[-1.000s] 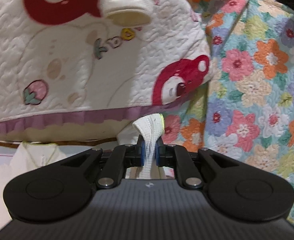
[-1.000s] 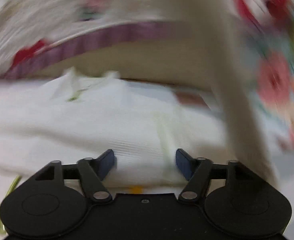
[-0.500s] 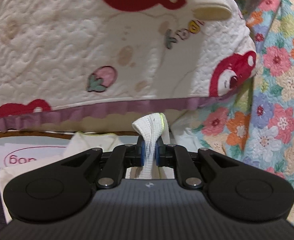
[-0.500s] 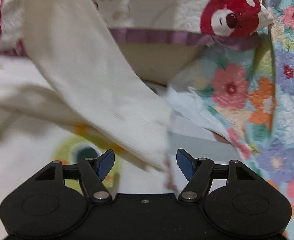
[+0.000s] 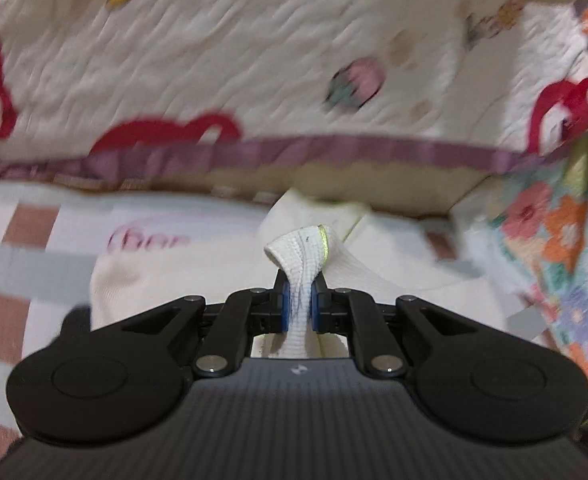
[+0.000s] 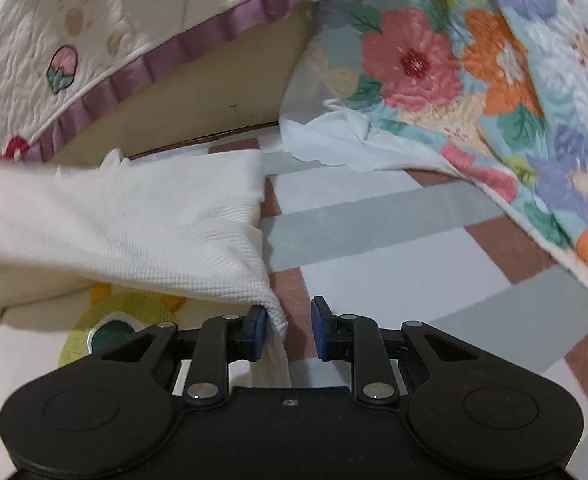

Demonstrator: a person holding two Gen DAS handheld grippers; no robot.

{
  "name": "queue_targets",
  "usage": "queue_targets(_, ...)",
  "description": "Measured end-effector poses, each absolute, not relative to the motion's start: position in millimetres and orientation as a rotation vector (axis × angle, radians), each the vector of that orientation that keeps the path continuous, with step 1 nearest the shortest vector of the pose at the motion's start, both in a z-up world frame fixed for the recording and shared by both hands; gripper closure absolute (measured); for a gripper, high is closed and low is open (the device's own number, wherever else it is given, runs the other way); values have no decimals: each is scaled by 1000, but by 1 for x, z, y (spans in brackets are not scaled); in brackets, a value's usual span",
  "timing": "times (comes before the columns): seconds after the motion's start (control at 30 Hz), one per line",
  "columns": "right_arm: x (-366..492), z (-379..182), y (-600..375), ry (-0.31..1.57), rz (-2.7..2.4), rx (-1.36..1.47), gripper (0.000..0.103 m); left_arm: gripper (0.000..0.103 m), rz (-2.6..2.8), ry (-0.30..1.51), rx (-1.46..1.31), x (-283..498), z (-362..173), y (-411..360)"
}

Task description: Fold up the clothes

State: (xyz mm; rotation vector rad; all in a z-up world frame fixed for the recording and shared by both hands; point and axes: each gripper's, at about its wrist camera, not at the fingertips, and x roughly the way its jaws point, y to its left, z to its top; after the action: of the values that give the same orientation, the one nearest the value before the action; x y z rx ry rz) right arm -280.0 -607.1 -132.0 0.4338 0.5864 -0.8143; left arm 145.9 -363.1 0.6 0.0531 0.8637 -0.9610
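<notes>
Garments: one cream garment (image 6: 142,216), lying on the checked sheet (image 6: 374,264).
Left gripper (image 5: 299,306): jaws clamped on its bunched ribbed edge.
Right gripper (image 6: 284,326): jaws partly apart, fabric corner between, apparently unclamped.
Quilts: two, blurred in the left view.

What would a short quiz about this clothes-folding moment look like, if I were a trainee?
1. True or false: the left gripper has its fingers closed on a bunched piece of the cream garment.
2. In the right wrist view, what lies between the open fingers of the right gripper?
A. a sock
B. a corner of the cream garment
C. nothing at all
3. What colour is the ruffled trim along the edge of the strawberry-print quilt?

Key
1. True: white ribbed cloth with a yellow-green edge is pinched between the blue pads.
2. B: the corner rests against one finger, with a gap to the other.
3. Purple.
</notes>
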Motion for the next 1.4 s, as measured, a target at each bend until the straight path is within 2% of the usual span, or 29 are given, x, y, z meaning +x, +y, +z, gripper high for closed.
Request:
queue_targets(0.13, -273, -133, -602, 615, -813, 367, 77, 90, -873, 1033, 50, 165, -50, -357)
queue_targets(0.2, -273, -137, -599, 597, -814, 335, 76, 90, -809, 1122, -39, 177, -70, -345)
queue_targets(0.3, -276, -137, -599, 587, -820, 345, 74, 87, -780, 1118, -82, 178, -74, -330)
queue_targets(0.4, -276, -136, -600, 586, -821, 347, 73, 75, -716, 1007, -8, 170, -58, -317)
queue_targets(0.43, -276, -136, -600, 586, -821, 346, 73, 58, -681, 963, 20, 168, -53, -312)
queue_targets(0.47, -276, -136, -600, 587, -821, 344, 73, 52, -670, 936, 31, 166, -49, -306)
queue_targets(0.6, -275, -137, -600, 578, -824, 350, 70, 49, -802, 968, -5, 154, -48, -286)
queue_targets(0.73, -275, -137, -600, 575, -821, 353, 70, 37, -917, 1056, -31, 134, -64, -288)
queue_targets(0.8, -275, -137, -600, 575, -819, 355, 69, 36, -927, 1099, -69, 129, -76, -294)
queue_targets(0.87, -276, -137, -601, 575, -817, 356, 68, 46, -890, 1134, -128, 132, -83, -295)
queue_targets(0.9, -276, -137, -601, 574, -815, 359, 67, 55, -861, 1149, -161, 136, -86, -295)
queue_targets(0.93, -276, -137, -601, 574, -811, 361, 66, 89, -845, 1165, -182, 139, -87, -294)
queue_targets(0.97, -276, -138, -601, 574, -806, 363, 65, 94, -847, 1181, -186, 141, -88, -293)
queue_targets(1.03, -275, -138, -600, 574, -806, 361, 65, 95, -844, 1170, -148, 139, -85, -291)
queue_targets(1.2, -275, -138, -600, 576, -808, 356, 64, 95, -733, 1006, 125, 128, -68, -284)
queue_targets(1.23, -275, -138, -600, 578, -808, 353, 64, 91, -685, 967, 183, 127, -66, -282)
queue_targets(1.27, -275, -138, -600, 579, -809, 351, 64, 79, -666, 943, 217, 126, -63, -277)
queue_targets(1.3, -276, -138, -601, 578, -807, 355, 64, 73, -691, 944, 216, 125, -60, -270)
queue_targets(1.33, -276, -138, -602, 576, -803, 360, 64, 60, -715, 945, 216, 125, -57, -263)
queue_targets(1.37, -277, -138, -603, 574, -799, 367, 63, 54, -734, 951, 220, 124, -55, -255)
queue_targets(1.4, -277, -138, -604, 572, -794, 375, 62, 54, -743, 967, 232, 123, -54, -245)
